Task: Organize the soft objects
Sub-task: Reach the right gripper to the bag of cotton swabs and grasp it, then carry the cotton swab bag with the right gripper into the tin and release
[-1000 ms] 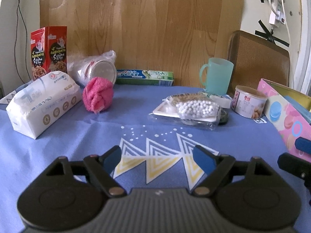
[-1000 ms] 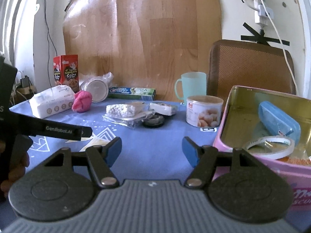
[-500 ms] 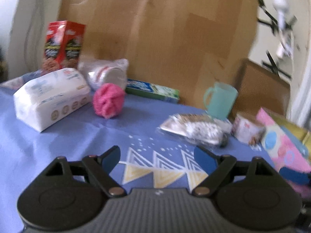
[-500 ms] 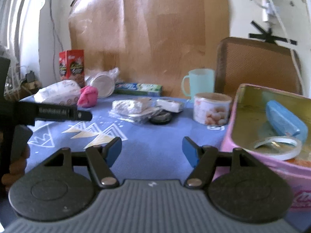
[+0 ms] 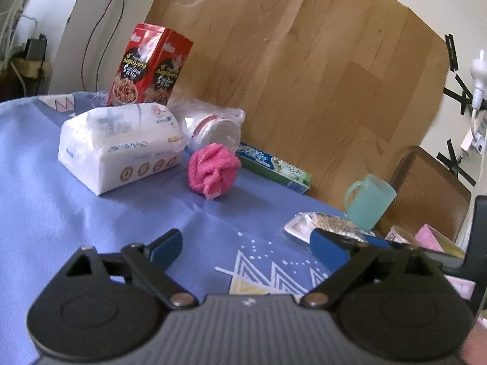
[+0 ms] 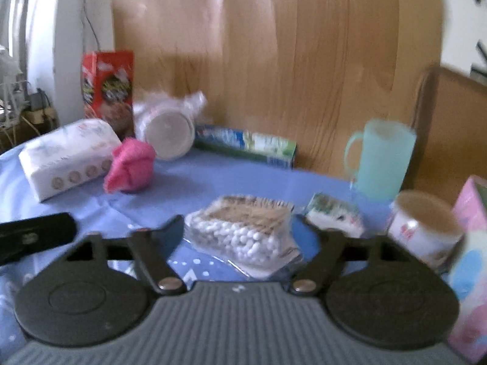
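Pink towel ball [image 5: 213, 168]: one, twelve o'clock of left gripper [image 5: 245, 248].
Tissue pack [image 5: 121, 146]: one, ten o'clock.
Left jaws: wide, just opening, empty.
Right gripper [image 6: 239, 234] jaws: just narrowing around cotton-swab bag [image 6: 243, 234]; contact unclear.

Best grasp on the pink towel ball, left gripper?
Pinch the pink towel ball across its rounded middle, coming in from the front with the open left gripper. It sits free on the tablecloth, tissue pack and toothpaste box close beside it.
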